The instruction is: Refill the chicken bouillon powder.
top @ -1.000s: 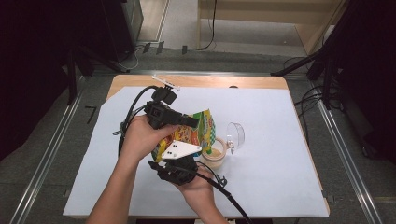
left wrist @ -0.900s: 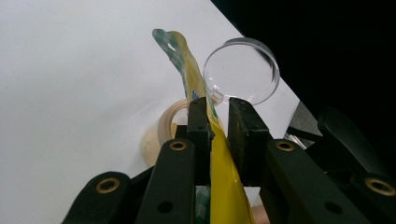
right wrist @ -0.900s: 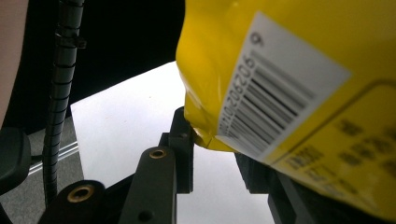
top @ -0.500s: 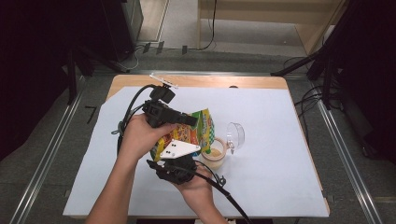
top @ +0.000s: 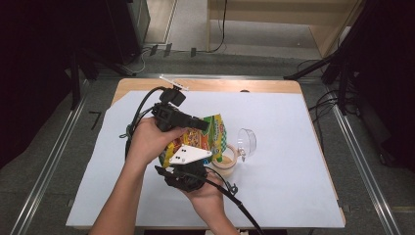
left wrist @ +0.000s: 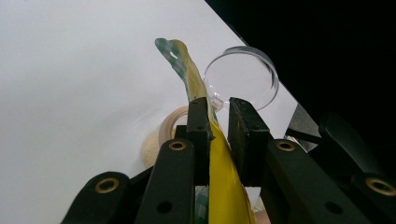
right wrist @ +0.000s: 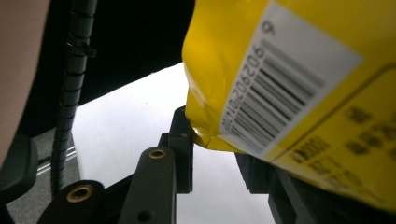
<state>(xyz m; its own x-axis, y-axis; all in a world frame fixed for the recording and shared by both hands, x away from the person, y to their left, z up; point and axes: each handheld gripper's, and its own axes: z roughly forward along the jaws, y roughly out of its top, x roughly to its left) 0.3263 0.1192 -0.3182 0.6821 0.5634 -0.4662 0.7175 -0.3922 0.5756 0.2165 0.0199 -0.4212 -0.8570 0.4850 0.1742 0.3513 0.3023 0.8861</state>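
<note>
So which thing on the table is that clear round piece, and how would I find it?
Start at the white sheet covering the table, then find the yellow snack bag held between the two grippers near its middle. Just right of the bag sits a small tan jar, and the clear round lid stands tilted beside it, the one see-through thing there.

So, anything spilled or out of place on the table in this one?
Nothing spilled that I can see. The yellow snack bag is held tilted over the small jar by the left claw and right claw. The jar's clear lid hangs open beside it, which fits pouring.
</note>
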